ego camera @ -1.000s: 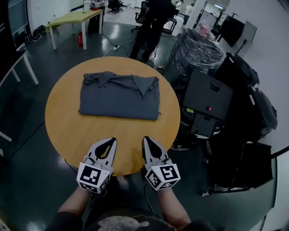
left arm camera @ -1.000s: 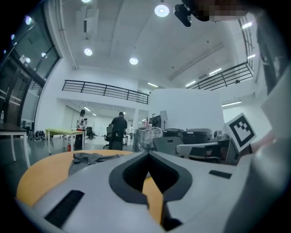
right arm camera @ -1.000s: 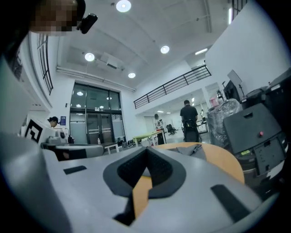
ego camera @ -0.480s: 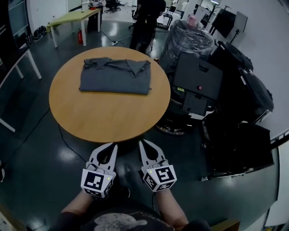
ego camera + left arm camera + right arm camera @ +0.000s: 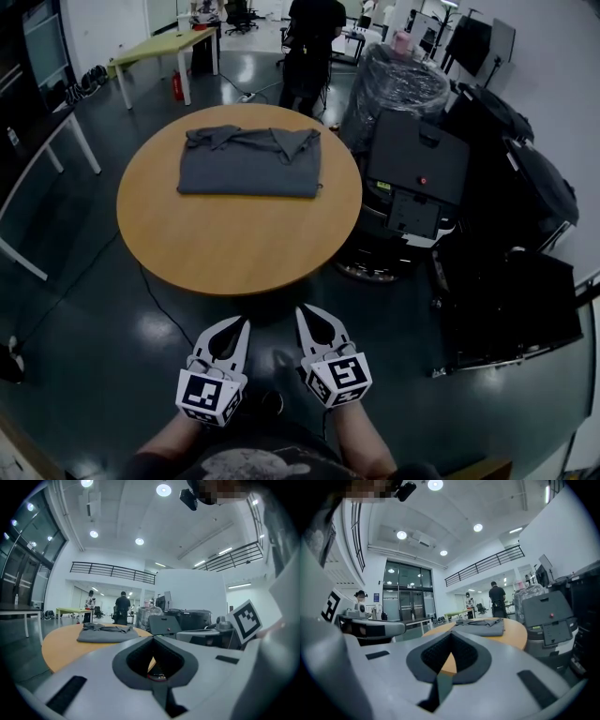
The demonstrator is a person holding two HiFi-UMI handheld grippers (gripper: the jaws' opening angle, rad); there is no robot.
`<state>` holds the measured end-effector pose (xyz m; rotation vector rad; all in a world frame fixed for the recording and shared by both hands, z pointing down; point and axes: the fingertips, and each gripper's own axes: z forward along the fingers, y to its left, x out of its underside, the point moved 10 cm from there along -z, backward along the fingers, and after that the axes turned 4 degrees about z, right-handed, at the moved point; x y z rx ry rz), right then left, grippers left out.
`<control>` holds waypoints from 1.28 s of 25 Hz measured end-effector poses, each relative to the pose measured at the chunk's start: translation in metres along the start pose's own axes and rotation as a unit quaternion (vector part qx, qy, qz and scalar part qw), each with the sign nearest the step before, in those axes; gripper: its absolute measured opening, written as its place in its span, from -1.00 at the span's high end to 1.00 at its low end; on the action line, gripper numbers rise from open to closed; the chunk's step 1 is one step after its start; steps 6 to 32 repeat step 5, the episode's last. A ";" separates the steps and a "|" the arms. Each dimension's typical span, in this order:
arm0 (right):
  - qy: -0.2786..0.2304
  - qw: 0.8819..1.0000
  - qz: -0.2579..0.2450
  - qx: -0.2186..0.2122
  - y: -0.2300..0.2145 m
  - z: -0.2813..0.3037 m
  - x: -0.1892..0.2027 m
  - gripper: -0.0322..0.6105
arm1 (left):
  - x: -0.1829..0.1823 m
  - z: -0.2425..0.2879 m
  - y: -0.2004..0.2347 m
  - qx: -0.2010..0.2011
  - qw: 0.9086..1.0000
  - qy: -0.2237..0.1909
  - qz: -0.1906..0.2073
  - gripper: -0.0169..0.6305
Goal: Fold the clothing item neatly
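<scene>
Left tool (image 5: 242, 322): jaws together, nothing between them. Right tool (image 5: 302, 310): jaws together, likewise empty. Both are held over the dark floor (image 5: 94, 319), on the near side of the round tabletop (image 5: 234, 246), touching nothing. The grey garment (image 5: 250, 163) lies folded on the tabletop's far half. Only the head view shows the gap between tools and tabletop. Only the two gripper views show the balcony railing (image 5: 112, 570) and ceiling lights (image 5: 139, 541).

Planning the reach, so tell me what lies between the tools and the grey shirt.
In the head view, only dark floor and bare tabletop separate the left tool and right tool from the shirt.
</scene>
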<state>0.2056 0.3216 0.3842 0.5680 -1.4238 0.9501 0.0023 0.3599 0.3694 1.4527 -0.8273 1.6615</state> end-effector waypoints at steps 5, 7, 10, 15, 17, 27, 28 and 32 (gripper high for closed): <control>0.005 1.000 0.001 -0.011 0.006 0.009 0.002 0.94 | 0.002 0.003 0.010 0.006 1.000 0.004 -0.001 0.92; 0.005 1.000 0.001 -0.011 0.006 0.009 0.002 0.94 | 0.002 0.003 0.010 0.006 1.000 0.004 -0.001 0.92; 0.005 1.000 0.001 -0.011 0.006 0.009 0.002 0.94 | 0.002 0.003 0.010 0.006 1.000 0.004 -0.001 0.92; 0.005 1.000 0.001 -0.011 0.006 0.009 0.002 0.94 | 0.002 0.003 0.010 0.006 1.000 0.004 -0.001 0.92; 0.005 1.000 0.001 -0.011 0.006 0.009 0.002 0.94 | 0.002 0.003 0.010 0.006 1.000 0.004 -0.001 0.92; 0.005 1.000 0.001 -0.011 0.006 0.009 0.002 0.94 | 0.002 0.003 0.010 0.006 1.000 0.004 -0.001 0.92; 0.005 1.000 0.001 -0.011 0.006 0.009 0.002 0.94 | 0.002 0.003 0.010 0.006 1.000 0.004 -0.001 0.92; 0.005 1.000 0.001 -0.011 0.006 0.009 0.002 0.94 | 0.002 0.003 0.010 0.006 1.000 0.004 -0.001 0.92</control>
